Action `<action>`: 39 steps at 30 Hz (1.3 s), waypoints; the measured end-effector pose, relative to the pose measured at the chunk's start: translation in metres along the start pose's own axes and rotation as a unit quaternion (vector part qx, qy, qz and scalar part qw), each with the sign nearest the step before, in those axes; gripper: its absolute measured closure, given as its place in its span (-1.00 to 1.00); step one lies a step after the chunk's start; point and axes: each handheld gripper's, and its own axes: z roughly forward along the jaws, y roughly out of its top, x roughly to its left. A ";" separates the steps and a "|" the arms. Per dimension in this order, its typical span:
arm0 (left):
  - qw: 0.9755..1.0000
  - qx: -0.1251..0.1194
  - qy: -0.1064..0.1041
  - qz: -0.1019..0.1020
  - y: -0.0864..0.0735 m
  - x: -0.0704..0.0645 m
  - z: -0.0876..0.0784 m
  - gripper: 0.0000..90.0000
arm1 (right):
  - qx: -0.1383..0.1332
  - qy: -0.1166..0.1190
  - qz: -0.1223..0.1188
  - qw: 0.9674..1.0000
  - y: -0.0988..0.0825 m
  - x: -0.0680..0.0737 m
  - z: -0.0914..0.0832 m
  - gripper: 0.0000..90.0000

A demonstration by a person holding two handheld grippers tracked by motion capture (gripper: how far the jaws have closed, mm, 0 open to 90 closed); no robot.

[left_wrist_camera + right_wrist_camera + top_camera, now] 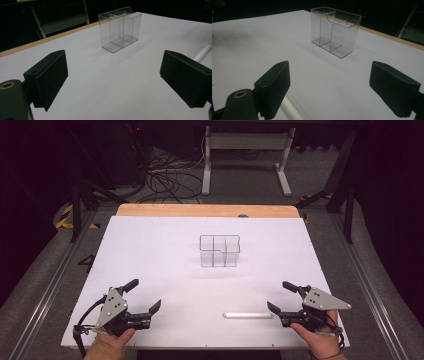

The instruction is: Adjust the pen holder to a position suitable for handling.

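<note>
On the white table (150, 250), the clear plastic three-compartment box (219, 251) is standing mid-table while the slim silver-white rod (247, 315) is lying just beside the right gripper (282, 299) — both it and the left gripper (145, 296) are gaping wide, holding nothing. The pickup is seemingly just beginning; next, the right jaws need to be straddling the rod. The right gripper view is catching the rod under its own jaw — the left gripper view is seeing only its far end.

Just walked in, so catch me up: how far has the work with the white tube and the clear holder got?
Nothing looks done: the clear holder stands empty mid-table. The white tube lies flat near the right tongs, which are open and not touching it. The left tongs are open too. Picking up and placing remain.
</note>
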 end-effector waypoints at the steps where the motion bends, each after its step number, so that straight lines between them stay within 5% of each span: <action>1: 1.000 -0.002 -0.002 -0.005 0.000 0.000 0.000 -0.81 | 0.000 0.000 0.000 1.000 0.000 0.000 0.000 -0.61; 22: 1.000 0.002 0.003 0.003 -0.001 0.000 0.000 -0.80 | 0.016 0.010 -0.015 1.000 0.008 0.001 0.004 -0.47; 39: 1.000 0.004 0.005 0.003 -0.001 0.001 -0.001 -0.79 | 0.021 0.030 -0.024 0.999 0.037 -0.001 0.025 -0.49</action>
